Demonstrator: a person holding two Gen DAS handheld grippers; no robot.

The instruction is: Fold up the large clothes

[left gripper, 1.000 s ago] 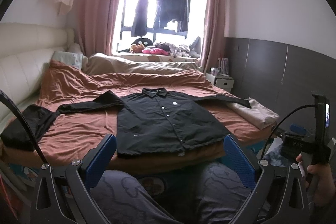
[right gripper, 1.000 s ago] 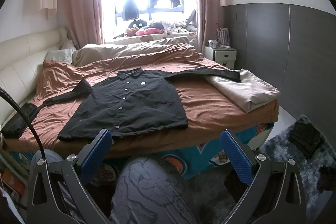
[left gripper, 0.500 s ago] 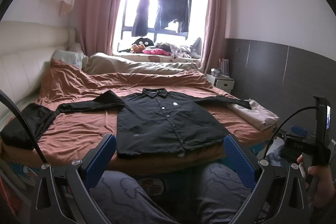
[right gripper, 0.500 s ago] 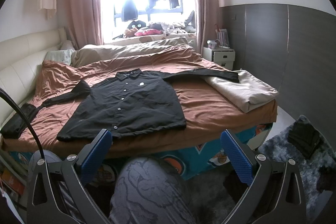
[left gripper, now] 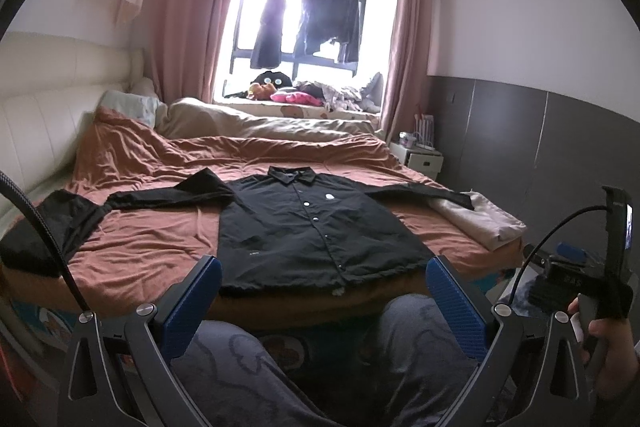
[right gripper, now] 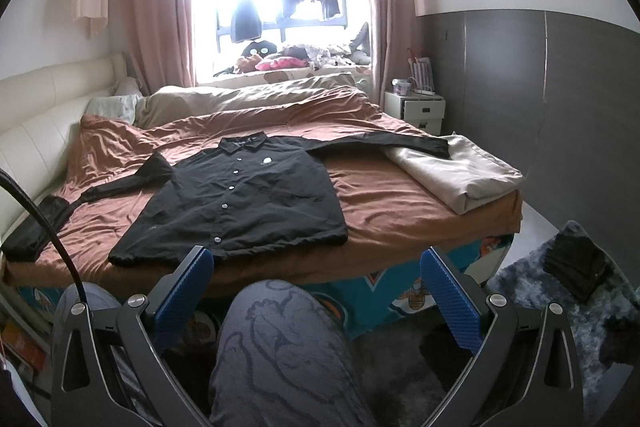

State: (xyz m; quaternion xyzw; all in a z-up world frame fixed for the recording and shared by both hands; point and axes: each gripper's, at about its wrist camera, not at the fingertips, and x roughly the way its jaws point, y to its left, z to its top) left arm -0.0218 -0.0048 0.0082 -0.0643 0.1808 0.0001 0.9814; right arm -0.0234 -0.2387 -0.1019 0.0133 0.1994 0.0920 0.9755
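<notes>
Shirt (left gripper: 316, 231) is lying flat, buttoned, sleeves spread on bed (left gripper: 152, 239), ready for folding. Left gripper (left gripper: 324, 303) and right gripper (right gripper: 316, 291) are hovering, jaws wide apart, gripping nothing.

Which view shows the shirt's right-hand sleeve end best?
The right wrist view: the sleeve end lies in plain sight on the beige folded blanket. The left wrist view shows it smaller, nearer the frame's side.
</notes>
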